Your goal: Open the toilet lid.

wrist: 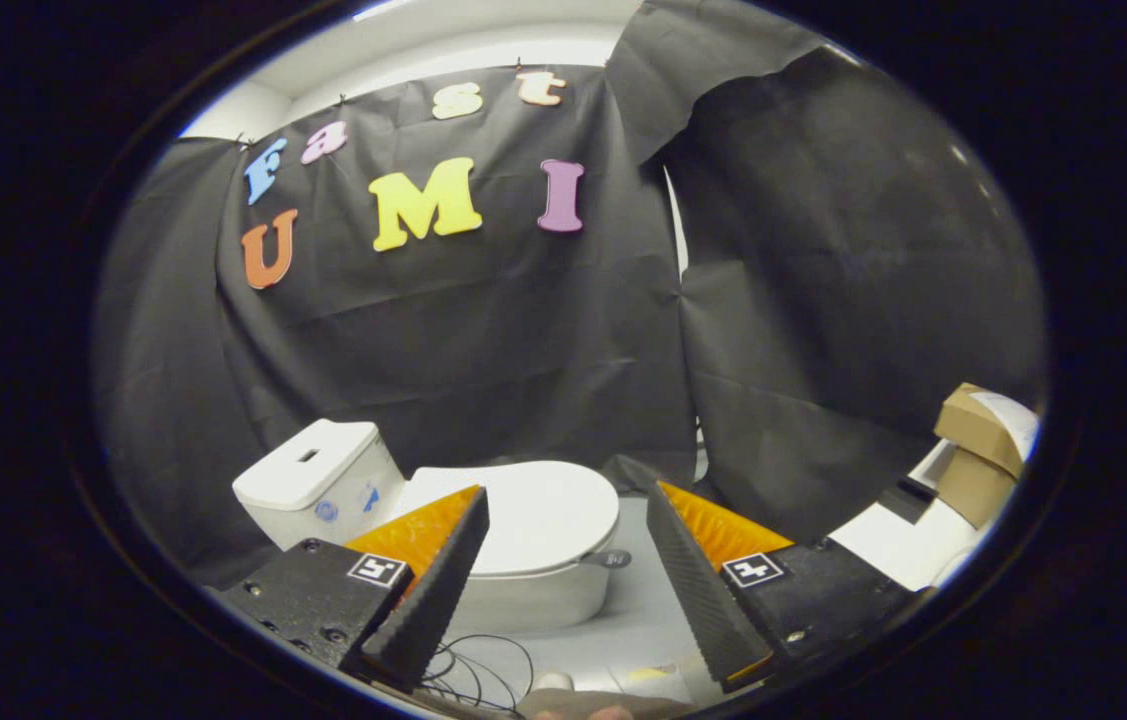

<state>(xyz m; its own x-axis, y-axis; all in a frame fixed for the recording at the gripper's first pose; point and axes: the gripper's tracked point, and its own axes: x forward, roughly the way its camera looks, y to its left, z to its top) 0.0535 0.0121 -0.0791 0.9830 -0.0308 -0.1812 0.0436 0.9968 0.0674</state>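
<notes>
One toilet (533, 590) is sitting on the pale floor (643, 620) before the black cloth wall (483, 340). Its tank (318, 480) is lying at ten o'clock from the closed lid (543, 515), so the long axis is running from ten o'clock to four, front rim nearest the small handle (611, 558). The gripper (568, 510) is hovering with fingers spread wide and holding nothing, lid beyond and between them. Judgement: hooking under that front edge and swinging it tankward is looking soundest. Cardboard boxes (973, 450) are resting at three o'clock, loose cables (473, 670) at six.

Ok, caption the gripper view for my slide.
Open gripper held short of a white toilet, its lid down, tank behind.
</notes>
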